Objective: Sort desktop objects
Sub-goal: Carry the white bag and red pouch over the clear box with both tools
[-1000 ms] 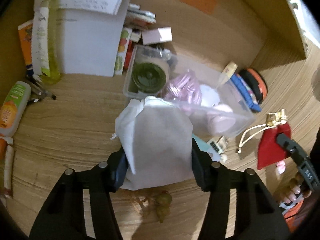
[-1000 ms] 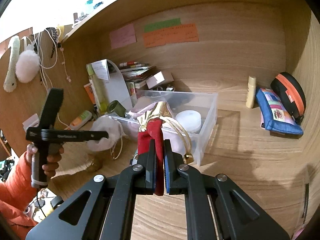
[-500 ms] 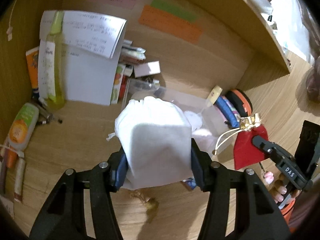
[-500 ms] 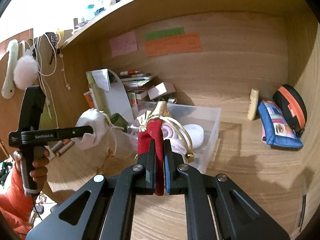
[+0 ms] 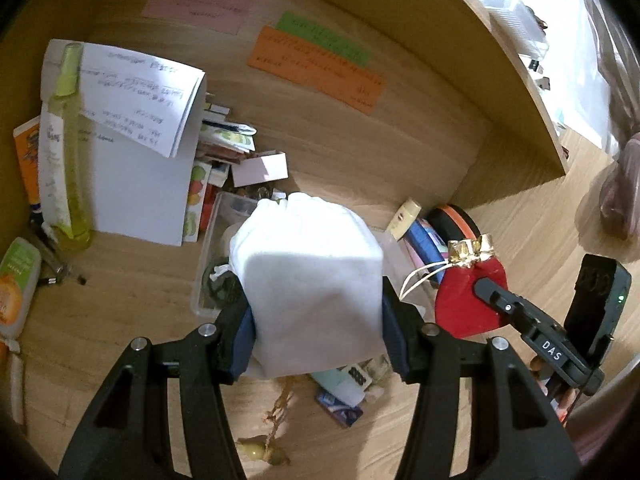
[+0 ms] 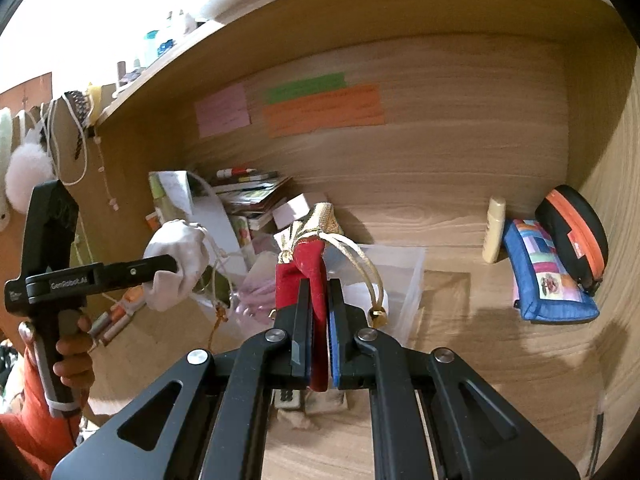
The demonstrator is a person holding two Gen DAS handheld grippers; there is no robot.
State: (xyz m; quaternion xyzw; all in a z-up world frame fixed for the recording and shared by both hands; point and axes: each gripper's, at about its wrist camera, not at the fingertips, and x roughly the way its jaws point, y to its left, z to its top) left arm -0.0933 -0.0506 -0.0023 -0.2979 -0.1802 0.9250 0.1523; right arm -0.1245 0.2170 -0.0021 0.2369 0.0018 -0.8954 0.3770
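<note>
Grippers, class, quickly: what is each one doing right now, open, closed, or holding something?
Left gripper: closed on the white drawstring pouch.
Right gripper: closed on the red drawstring pouch.

We see the bin (image 6: 404, 280) mid-desk, books (image 6: 252, 196) stacked behind it to the left, and the tube (image 6: 494, 230), pouch (image 6: 548, 276) and case (image 6: 576, 236) to its right.

Your wooden desk (image 6: 460, 312) carries a clear plastic bin (image 6: 404, 280) at its centre. Far left you have a white paper stand (image 5: 140, 184) with a yellow-green bottle (image 5: 72, 168) beside it. Far right sit a cream tube (image 6: 494, 228), a blue patchwork pouch (image 6: 548, 276) and a black-and-orange case (image 6: 576, 236).
</note>
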